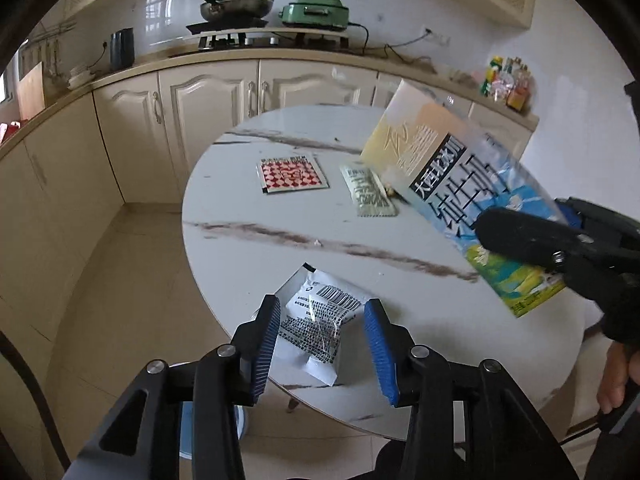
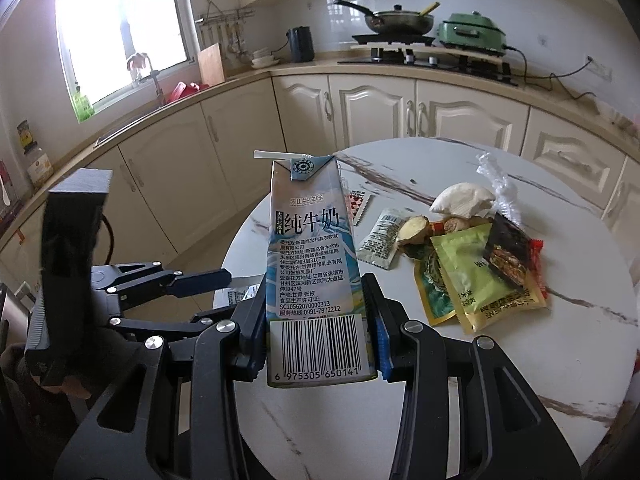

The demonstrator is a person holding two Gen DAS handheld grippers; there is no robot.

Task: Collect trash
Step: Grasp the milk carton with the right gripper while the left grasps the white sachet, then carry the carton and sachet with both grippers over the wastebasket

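My left gripper (image 1: 323, 306) hovers open over the near edge of the round marble table (image 1: 248, 264). A crumpled white wrapper with a barcode (image 1: 316, 320) lies between its blue pads (image 1: 266, 340), which do not press it. My right gripper (image 2: 316, 286) is shut on a blue-and-white milk carton (image 2: 312, 256) with a white straw, held upright above the table (image 2: 440, 380). In the left wrist view the carton (image 1: 460, 176) hangs tilted at the right in the right gripper (image 1: 520, 240). The right wrist view shows the left gripper (image 2: 232, 292) at the left.
On the table lie a red checkered packet (image 1: 292, 174), a pale sachet (image 1: 370, 194), and a pile of green packets (image 2: 472, 276), a dark snack wrapper (image 2: 512, 260), ginger (image 2: 414, 230) and a white wad (image 2: 460, 200). Cream cabinets (image 1: 200, 120) and a counter with a stove stand behind. Something blue (image 1: 208, 432) sits under the table.
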